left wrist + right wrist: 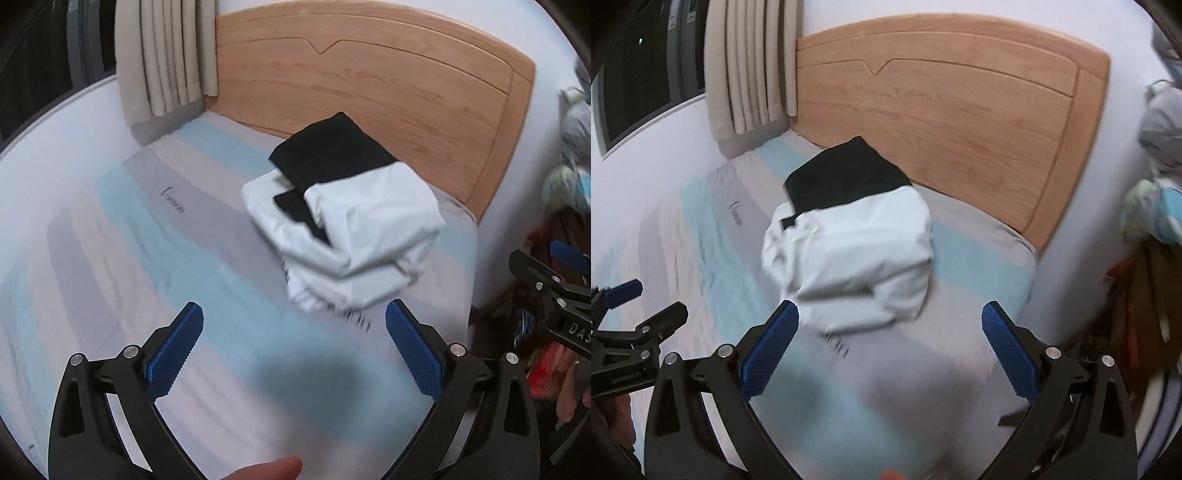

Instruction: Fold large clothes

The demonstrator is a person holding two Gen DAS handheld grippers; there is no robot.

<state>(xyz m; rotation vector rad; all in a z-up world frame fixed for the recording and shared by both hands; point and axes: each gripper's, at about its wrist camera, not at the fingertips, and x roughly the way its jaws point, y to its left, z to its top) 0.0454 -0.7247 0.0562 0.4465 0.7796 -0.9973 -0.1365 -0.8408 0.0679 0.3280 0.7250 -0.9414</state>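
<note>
Nearest us: left gripper (294, 317) with blue ribbed pads spread wide, nothing between them. Right gripper (890, 317) likewise spread, empty. Both hover over striped blue-grey-white bedsheet (122, 236). Beyond: bundled white-and-black garment (343, 221) lying on sheet, near curved wooden headboard (388, 85). Beige pleated curtain (166, 59) far left.

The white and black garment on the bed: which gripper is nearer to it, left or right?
Right. The right gripper is open, with its left fingertip at the near edge of the garment. The left gripper is also open and sits back from the garment, with striped sheet between.
</note>
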